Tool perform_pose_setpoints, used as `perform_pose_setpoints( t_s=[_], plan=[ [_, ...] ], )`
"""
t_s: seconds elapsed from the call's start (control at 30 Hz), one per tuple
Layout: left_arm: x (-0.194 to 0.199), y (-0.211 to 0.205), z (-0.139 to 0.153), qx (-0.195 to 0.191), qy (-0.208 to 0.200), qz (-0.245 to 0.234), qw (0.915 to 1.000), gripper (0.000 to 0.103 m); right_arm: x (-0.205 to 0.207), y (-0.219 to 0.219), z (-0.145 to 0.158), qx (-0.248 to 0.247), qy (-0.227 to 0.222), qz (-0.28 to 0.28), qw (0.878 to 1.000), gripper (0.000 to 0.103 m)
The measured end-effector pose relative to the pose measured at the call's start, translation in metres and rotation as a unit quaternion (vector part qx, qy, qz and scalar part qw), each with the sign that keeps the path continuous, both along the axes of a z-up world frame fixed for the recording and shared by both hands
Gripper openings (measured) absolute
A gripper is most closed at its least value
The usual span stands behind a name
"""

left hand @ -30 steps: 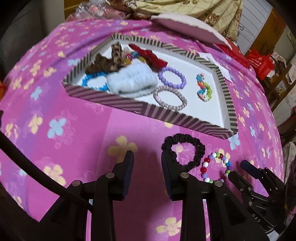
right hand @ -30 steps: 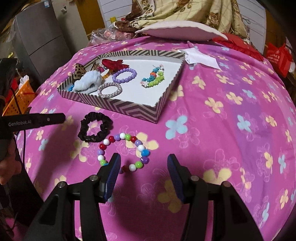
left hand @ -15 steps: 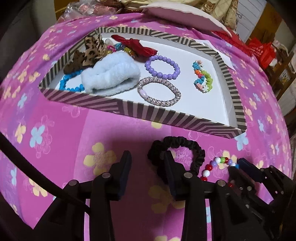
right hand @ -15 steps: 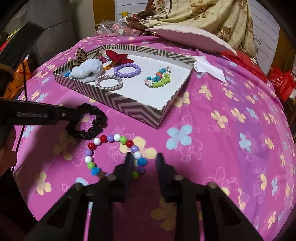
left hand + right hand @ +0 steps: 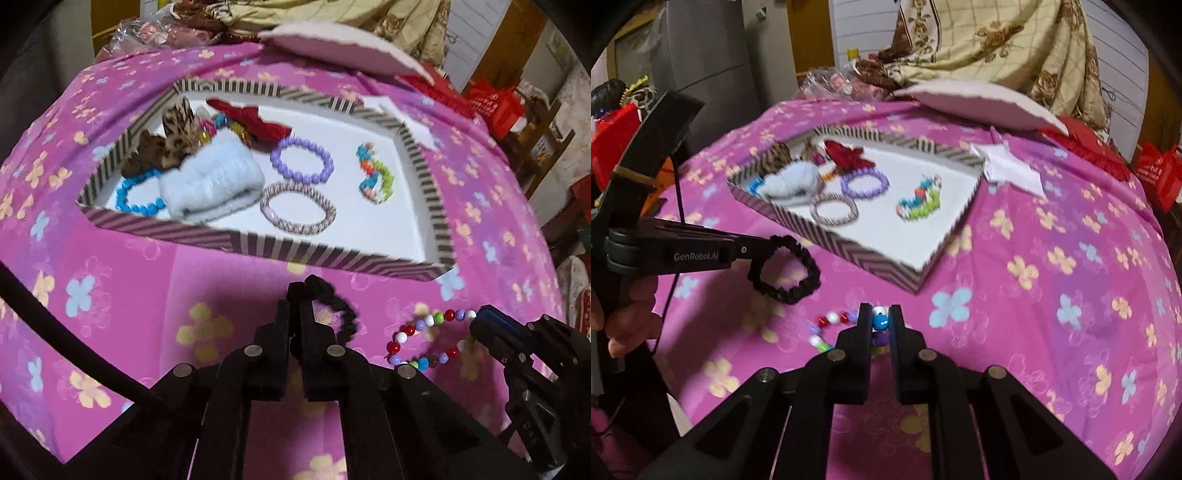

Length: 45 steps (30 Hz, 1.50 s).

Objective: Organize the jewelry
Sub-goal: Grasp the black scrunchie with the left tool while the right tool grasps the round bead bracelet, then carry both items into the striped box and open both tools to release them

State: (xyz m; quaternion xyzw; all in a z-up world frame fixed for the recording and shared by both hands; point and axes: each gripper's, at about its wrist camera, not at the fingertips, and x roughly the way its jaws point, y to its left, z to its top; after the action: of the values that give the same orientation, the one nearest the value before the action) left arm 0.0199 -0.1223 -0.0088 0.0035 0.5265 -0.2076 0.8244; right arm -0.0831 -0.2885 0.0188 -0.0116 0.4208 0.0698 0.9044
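My left gripper (image 5: 295,295) is shut on the black scrunchie (image 5: 341,308) and holds it above the pink flowered cloth; it also shows in the right wrist view (image 5: 786,271), hanging from the left gripper (image 5: 759,251). My right gripper (image 5: 880,314) is shut on the multicoloured bead bracelet (image 5: 879,323), lifted off the cloth; the bracelet (image 5: 424,343) hangs from the right gripper (image 5: 476,325) in the left wrist view. The striped tray (image 5: 332,254) lies just beyond, holding several bracelets and hair ties.
In the tray lie a light blue fuzzy band (image 5: 212,184), a purple bead bracelet (image 5: 301,160), a silver woven bracelet (image 5: 297,212), a blue bead bracelet (image 5: 136,199), a colourful bracelet (image 5: 375,173), a red bow (image 5: 255,122). White paper (image 5: 1012,170) lies right of the tray (image 5: 871,262).
Both grippers closed: the left on the black scrunchie, the right on the bead bracelet. Both items have been lifted off the cloth.
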Motion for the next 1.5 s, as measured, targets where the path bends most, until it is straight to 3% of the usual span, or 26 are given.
perform_pose_setpoints(
  t_s=[0.23,0.6,0.8,1.0,1.2,1.5],
  plan=[
    [0.002,0.007,0.034,-0.023,-0.016,-0.004,0.9996,0.025,0.006,0.001,0.032,-0.006,-0.022,0.009,1.000,0.008],
    [0.027,0.003,0.067,-0.015,-0.051,0.011,0.9985,0.025,0.044,0.003,0.071,0.008,-0.058,0.004,0.998,0.008],
    [0.045,-0.001,0.075,-0.003,-0.066,0.019,0.9976,0.025,0.078,0.012,0.052,0.043,-0.043,0.000,0.998,0.008],
    [0.069,-0.020,0.072,0.008,-0.064,0.016,0.9978,0.025,0.098,-0.007,0.010,0.081,0.005,-0.032,0.996,0.008],
    [0.099,-0.058,0.064,0.009,-0.052,-0.006,0.9986,0.025,0.103,-0.022,-0.014,0.071,0.029,-0.046,0.996,0.008],
    [0.155,-0.107,0.023,0.020,-0.021,-0.018,0.9994,0.025,0.109,-0.019,-0.028,0.048,0.037,-0.033,0.998,0.009]
  ],
)
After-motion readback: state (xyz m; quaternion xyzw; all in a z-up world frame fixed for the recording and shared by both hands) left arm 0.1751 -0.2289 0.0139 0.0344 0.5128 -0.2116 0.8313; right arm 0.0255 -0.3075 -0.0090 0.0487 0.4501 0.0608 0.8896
